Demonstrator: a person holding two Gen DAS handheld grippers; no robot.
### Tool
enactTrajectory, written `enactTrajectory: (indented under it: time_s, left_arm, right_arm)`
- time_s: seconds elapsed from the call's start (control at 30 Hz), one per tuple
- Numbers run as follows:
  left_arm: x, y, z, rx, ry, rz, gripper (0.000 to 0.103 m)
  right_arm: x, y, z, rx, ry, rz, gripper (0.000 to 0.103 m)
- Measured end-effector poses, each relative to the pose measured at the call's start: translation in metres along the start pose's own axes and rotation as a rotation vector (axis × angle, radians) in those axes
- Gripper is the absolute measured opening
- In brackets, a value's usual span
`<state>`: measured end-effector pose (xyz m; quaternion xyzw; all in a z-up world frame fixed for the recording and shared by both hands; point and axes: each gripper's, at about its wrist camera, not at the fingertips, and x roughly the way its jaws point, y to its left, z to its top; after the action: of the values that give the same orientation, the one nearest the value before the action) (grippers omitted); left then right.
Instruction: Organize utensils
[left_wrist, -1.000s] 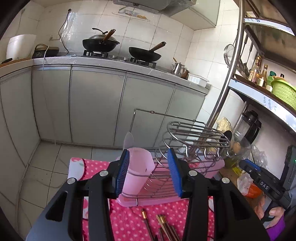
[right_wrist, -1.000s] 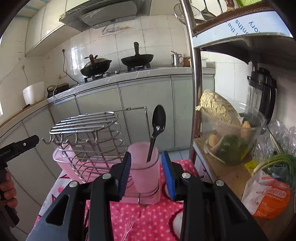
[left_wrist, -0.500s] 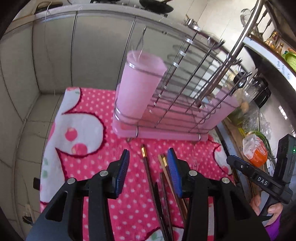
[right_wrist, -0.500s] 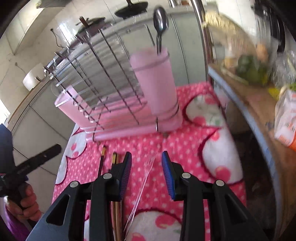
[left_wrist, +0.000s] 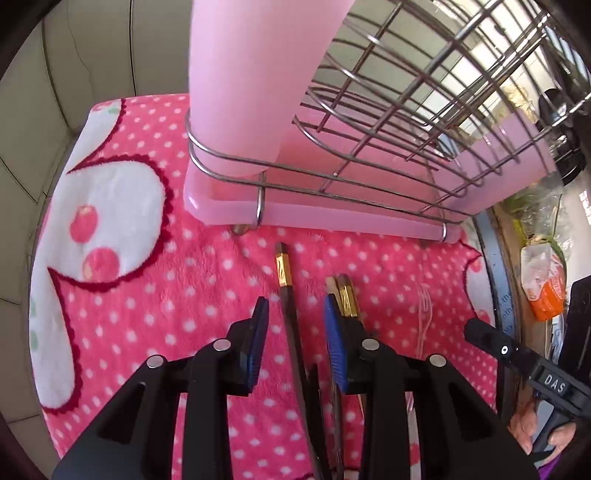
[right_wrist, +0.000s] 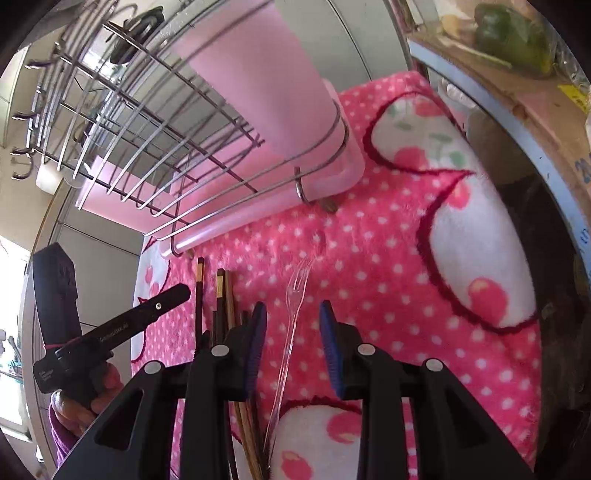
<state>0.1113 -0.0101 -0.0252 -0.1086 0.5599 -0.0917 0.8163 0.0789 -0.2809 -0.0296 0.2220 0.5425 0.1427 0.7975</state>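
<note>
The left hand-held gripper (left_wrist: 295, 325) points down at the surface, its jaws closing around a dark chopstick (left_wrist: 284, 273) that lies between them, not yet pressed. The other chopsticks (left_wrist: 343, 291) lie just at its 3 o'clock. The right hand-held gripper (right_wrist: 293, 325) is closing too, with a clear plastic fork (right_wrist: 293, 306) between its pads, untouched. The pink cloth (right_wrist: 406, 277) carries the wire rack (left_wrist: 388, 110) at 12 o'clock.

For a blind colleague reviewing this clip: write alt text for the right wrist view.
The right gripper points down at a clear plastic fork lying between its closing jaws on a pink polka-dot cloth. Dark chopsticks lie beside it; a wire rack with a pink cup stands beyond.
</note>
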Motion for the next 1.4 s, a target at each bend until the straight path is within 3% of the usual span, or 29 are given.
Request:
enactTrajectory:
  time_s: [0.27, 0.37, 0.67, 0.7, 0.77, 0.83, 0.9, 0.93, 1.1, 1.4]
  left_arm:
    - [0.027, -0.006, 0.008, 0.028, 0.046, 0.078, 0.029]
    - [0.032, -0.009, 0.010, 0.038, 0.030, 0.110, 0.010]
    - [0.012, 0.009, 0.011, 0.022, -0.004, 0.028, 0.007]
    - [0.004, 0.009, 0.010, 0.025, -0.014, 0.022, 0.007]
    - [-0.005, 0.010, 0.009, 0.033, -0.033, 0.010, 0.007]
    - [-0.016, 0.011, 0.008, 0.041, -0.053, -0.003, 0.007]
    - [-0.026, 0.012, 0.007, 0.049, -0.073, -0.014, 0.007]
    - [-0.031, 0.012, 0.006, 0.054, -0.084, -0.019, 0.007]
    - [-0.056, 0.014, 0.000, 0.063, -0.141, -0.054, 0.007]
    - [-0.112, 0.012, -0.014, 0.090, -0.290, -0.082, 0.006]
  right_arm:
    - [0.029, 0.001, 0.003, 0.016, 0.067, -0.009, 0.029]
    - [0.031, -0.003, 0.007, 0.037, 0.078, -0.001, 0.029]
    - [0.046, -0.011, 0.015, 0.070, 0.120, 0.035, 0.029]
    - [0.048, -0.011, 0.016, 0.069, 0.119, 0.031, 0.027]
    - [0.052, -0.009, 0.017, 0.069, 0.117, 0.027, 0.013]
    - [0.054, -0.011, 0.017, 0.074, 0.119, 0.040, 0.012]
    - [0.053, -0.010, 0.016, 0.065, 0.108, 0.045, 0.011]
    - [0.052, -0.009, 0.016, 0.061, 0.102, 0.049, 0.003]
    - [0.035, -0.005, 0.009, 0.030, 0.049, 0.061, 0.003]
    - [-0.024, 0.020, -0.006, -0.090, -0.144, 0.046, 0.003]
